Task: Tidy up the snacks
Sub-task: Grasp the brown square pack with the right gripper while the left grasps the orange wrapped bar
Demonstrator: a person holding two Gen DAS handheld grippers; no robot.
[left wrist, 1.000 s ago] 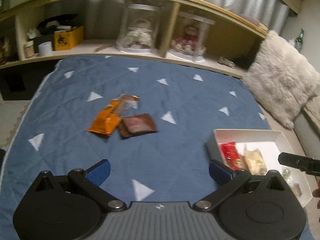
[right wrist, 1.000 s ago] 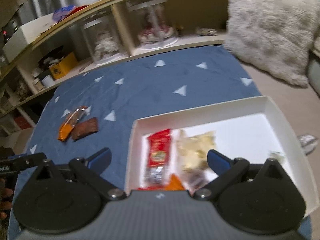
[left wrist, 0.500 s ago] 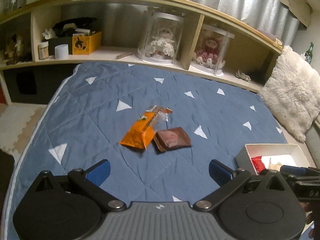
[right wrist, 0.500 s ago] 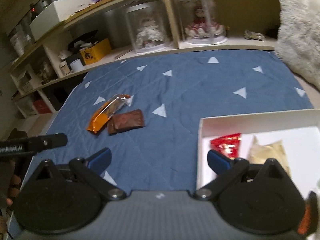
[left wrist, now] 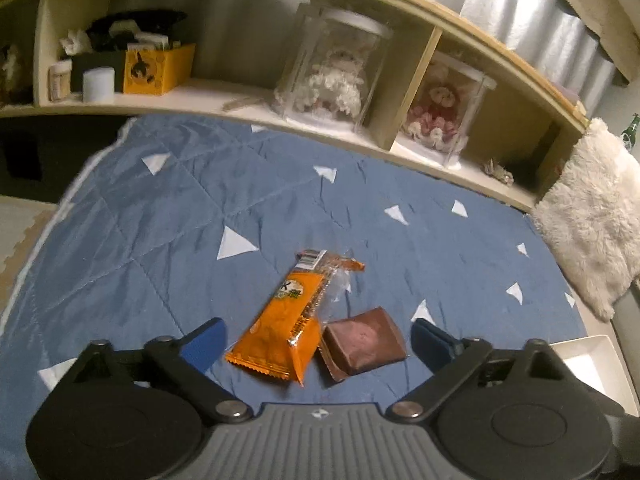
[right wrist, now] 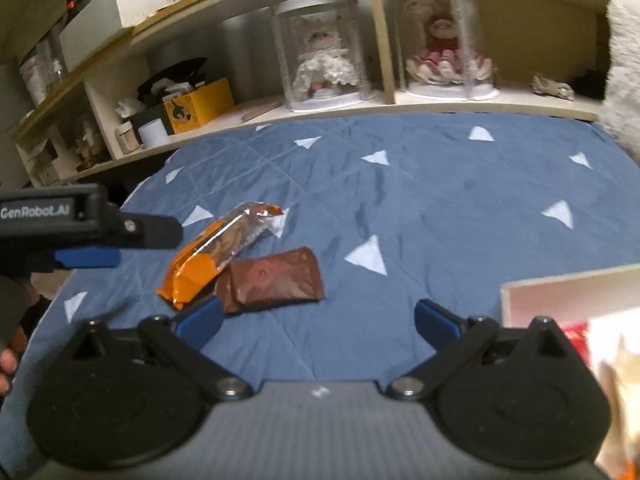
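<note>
Both grippers' fingers apart, empty. Left gripper [left wrist: 316, 334] straddling orange packet [left wrist: 286, 322] and brown packet [left wrist: 362, 344]; risks pinching both, dropping one.

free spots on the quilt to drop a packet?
Bare quilt between the shelf and the orange packet, also between the brown packet and the white box. Crowded where the two packets touch, inside the open left gripper.
</note>
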